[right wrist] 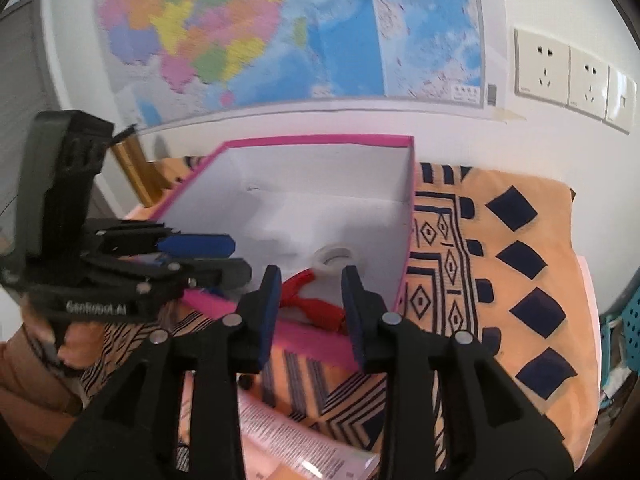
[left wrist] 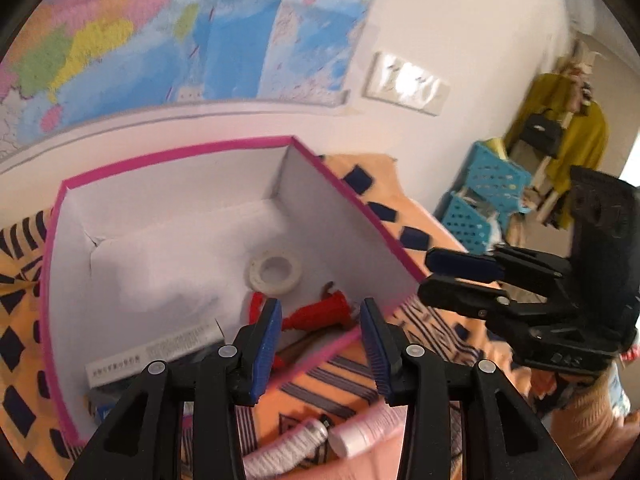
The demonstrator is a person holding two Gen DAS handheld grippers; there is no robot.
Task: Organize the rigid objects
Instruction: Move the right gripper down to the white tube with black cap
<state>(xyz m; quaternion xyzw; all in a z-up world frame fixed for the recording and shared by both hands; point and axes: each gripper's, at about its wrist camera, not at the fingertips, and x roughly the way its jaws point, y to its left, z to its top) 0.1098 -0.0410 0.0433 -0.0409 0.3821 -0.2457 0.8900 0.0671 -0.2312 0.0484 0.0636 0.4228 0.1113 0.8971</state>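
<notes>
both grippers (left wrist: 320,344) (right wrist: 310,312) empty, fingers apart, near pink box (left wrist: 180,152).

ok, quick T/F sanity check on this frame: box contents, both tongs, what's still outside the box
1. The pink-rimmed box holds a white tape roll. True.
2. The left tongs are clamped on the red tool. False: they are open and empty; the tool lies in the box.
3. The right tongs are open and hold nothing. True.
4. The box sits on bare wood. False: it rests on an orange patterned cloth.
5. A white tube lies outside the box, near the left tongs. True.
</notes>
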